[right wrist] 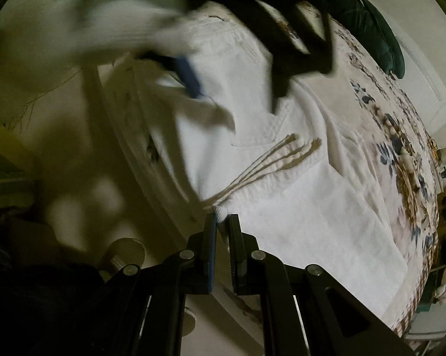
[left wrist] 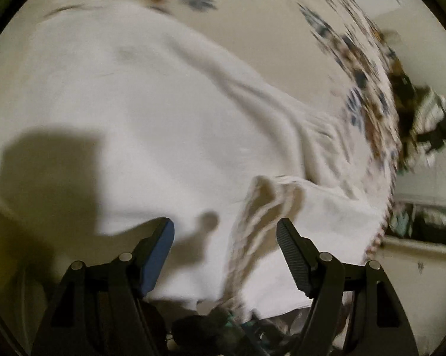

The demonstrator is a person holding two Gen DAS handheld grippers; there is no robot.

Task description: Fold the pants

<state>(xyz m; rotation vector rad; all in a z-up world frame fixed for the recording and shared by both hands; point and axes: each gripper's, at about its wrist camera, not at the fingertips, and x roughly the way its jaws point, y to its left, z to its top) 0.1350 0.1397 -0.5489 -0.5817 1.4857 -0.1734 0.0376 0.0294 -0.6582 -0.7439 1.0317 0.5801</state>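
Note:
White pants (left wrist: 139,124) lie spread on a bed. In the left wrist view my left gripper (left wrist: 225,234) is open just above them, with a frayed hem (left wrist: 261,204) lifted between its jaws and touching neither pad. In the right wrist view my right gripper (right wrist: 222,222) is shut on the frayed hem edge (right wrist: 223,212) of the pants (right wrist: 297,207), and loose hem threads (right wrist: 267,160) trail over the cloth. The left gripper (right wrist: 237,71) shows blurred at the top of that view, open over the waist part.
The bed has a cream cover with a blue and brown floral print (left wrist: 368,83), which also shows in the right wrist view (right wrist: 401,154). A dark green pillow (right wrist: 368,26) lies at the far end. Clutter (left wrist: 424,118) sits beyond the bed edge. The floor (right wrist: 44,103) lies left.

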